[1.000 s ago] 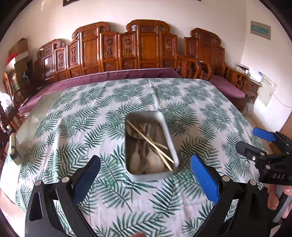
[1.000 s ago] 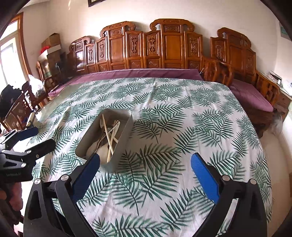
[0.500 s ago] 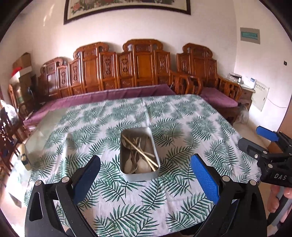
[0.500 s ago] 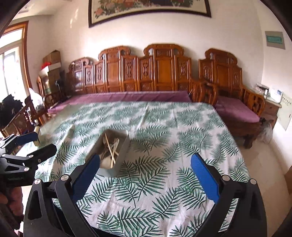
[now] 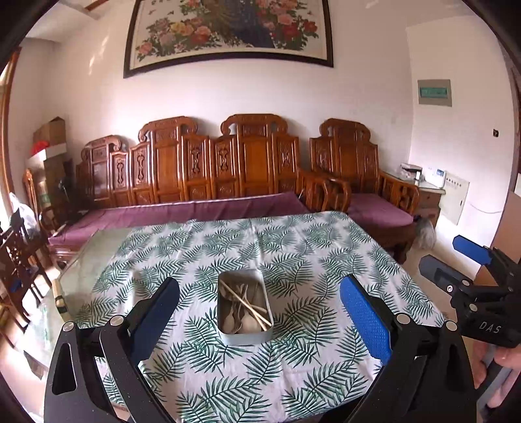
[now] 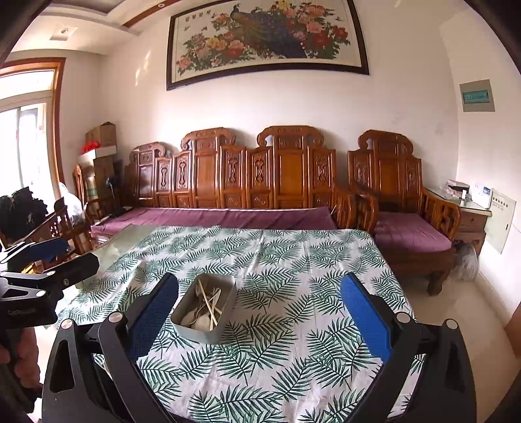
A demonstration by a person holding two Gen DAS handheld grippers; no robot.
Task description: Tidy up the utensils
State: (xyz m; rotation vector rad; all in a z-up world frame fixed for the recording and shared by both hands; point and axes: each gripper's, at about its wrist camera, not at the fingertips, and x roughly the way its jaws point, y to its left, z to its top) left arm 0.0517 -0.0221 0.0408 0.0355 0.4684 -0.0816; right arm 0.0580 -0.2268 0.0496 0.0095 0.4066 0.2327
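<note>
A rectangular metal tin [image 5: 243, 306] sits on the surface [image 5: 309, 260], which is covered by a white cloth printed with green fern leaves; the tin lies toward the near edge, roughly midway between the left and right edges. Inside it lie pale chopsticks [image 5: 249, 304] crossed diagonally over several spoons [image 5: 242, 322], whose bowls gather at the tin's near end. The left claw [image 5: 259, 312] hangs above the near edge with its blue-padded fingers [image 5: 364, 320] spread wide and holding nothing; in the left wrist view the tin appears framed between them, farther out on the cloth. The right claw [image 6: 259, 314] is likewise released and empty, and in the right wrist view the tin [image 6: 205, 310] shows close beside its left finger [image 6: 153, 312]. Each claw shows at the side of the other's view, gripped by a hand [image 5: 498, 361] at its handle. At the far left corner a strip of bare glass top [image 5: 94, 257] shows beyond the cloth. Past the far edge stands a carved wooden bench [image 5: 228, 169] with purple cushions, under a framed flower painting [image 5: 228, 29].
</note>
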